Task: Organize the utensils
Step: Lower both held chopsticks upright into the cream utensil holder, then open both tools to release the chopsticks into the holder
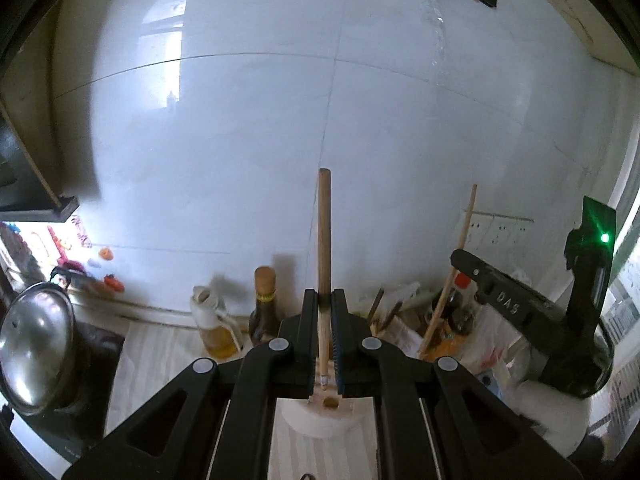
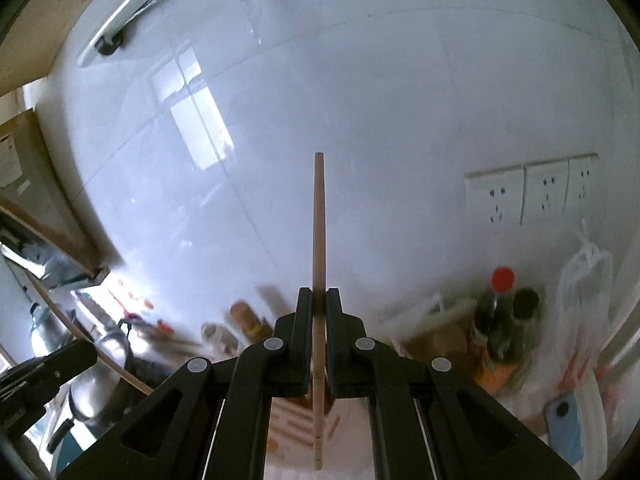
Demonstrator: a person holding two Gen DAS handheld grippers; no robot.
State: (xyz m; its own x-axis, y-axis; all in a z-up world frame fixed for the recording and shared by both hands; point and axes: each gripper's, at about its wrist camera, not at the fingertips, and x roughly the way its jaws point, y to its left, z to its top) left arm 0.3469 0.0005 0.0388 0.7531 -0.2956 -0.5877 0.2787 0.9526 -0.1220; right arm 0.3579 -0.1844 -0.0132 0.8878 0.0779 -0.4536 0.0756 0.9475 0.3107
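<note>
My left gripper point(image 1: 324, 300) is shut on a thick wooden utensil handle point(image 1: 324, 232) that stands upright between its jaws; its lower end sits over a pale wooden holder point(image 1: 320, 420) below. My right gripper point(image 2: 319, 300) is shut on a thin wooden chopstick point(image 2: 319, 216), held upright against the white tiled wall. The right gripper's black body point(image 1: 532, 308) shows at the right of the left wrist view with a thin stick point(image 1: 460, 248) rising from it. The left gripper's body point(image 2: 40, 372) shows at the lower left of the right wrist view.
Oil bottles point(image 1: 218, 320) and a dark bottle point(image 1: 265, 304) stand at the wall. A steel pot lid point(image 1: 36, 344) is at left. Sauce bottles point(image 2: 500, 320), plastic bags point(image 2: 580, 300), wall sockets point(image 2: 532, 192) and a blue phone point(image 2: 564, 428) are at right.
</note>
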